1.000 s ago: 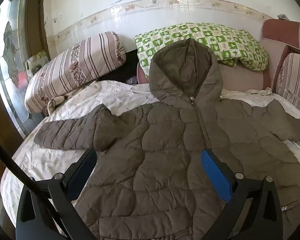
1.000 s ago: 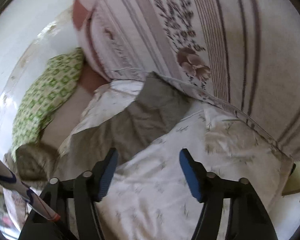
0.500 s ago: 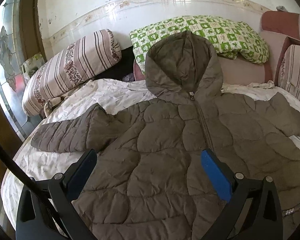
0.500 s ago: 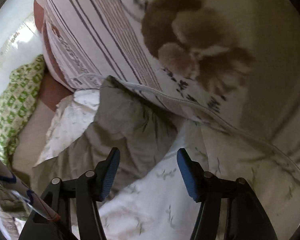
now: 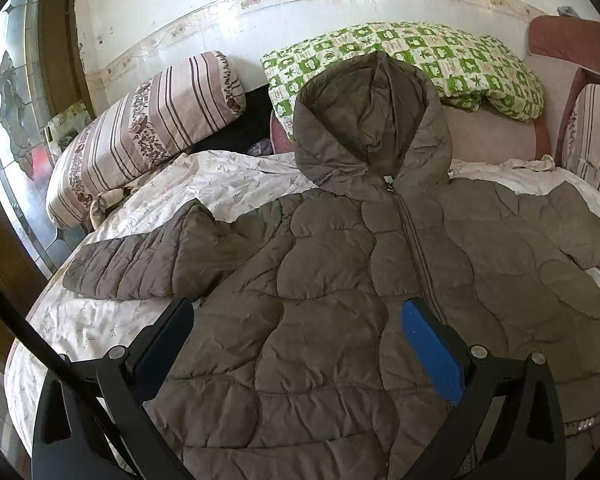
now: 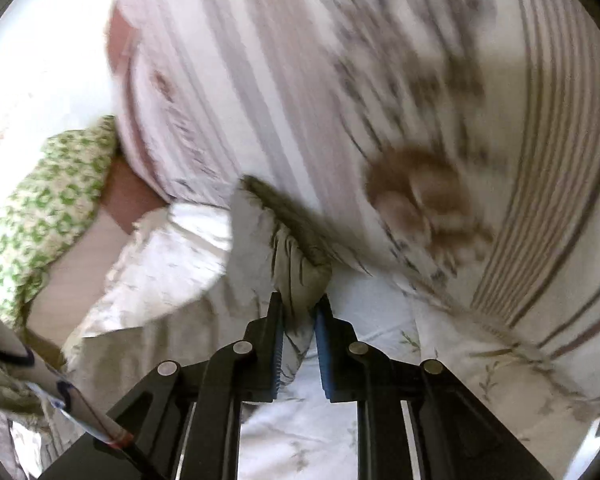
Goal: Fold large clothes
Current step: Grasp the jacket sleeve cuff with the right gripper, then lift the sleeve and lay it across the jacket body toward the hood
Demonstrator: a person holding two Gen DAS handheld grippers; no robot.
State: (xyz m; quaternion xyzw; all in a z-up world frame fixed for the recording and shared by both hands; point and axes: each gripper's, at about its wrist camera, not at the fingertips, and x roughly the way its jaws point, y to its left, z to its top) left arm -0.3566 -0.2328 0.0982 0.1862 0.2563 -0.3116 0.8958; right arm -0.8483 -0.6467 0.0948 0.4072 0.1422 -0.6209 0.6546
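Note:
A brown quilted hooded jacket (image 5: 340,280) lies face up on the bed, zipped, with both sleeves spread out. My left gripper (image 5: 296,312) hovers open over its lower front, with nothing between the fingers. In the right wrist view, my right gripper (image 6: 300,304) is closing its jaws on the end of the jacket's sleeve (image 6: 296,252). The cloth bunches up between the blue pads. The picture there is blurred by motion.
The jacket rests on a white patterned sheet (image 5: 100,320). A striped floral pillow (image 5: 148,120) lies at the back left, and a similar striped pillow (image 6: 380,80) sits right behind the held sleeve. A green checked pillow (image 5: 420,56) is behind the hood. A window (image 5: 8,100) stands left.
My right gripper moved forward to the sleeve end by the striped pillow and narrowed from wide open onto the cloth. The left gripper stayed open over the jacket, nearly still.

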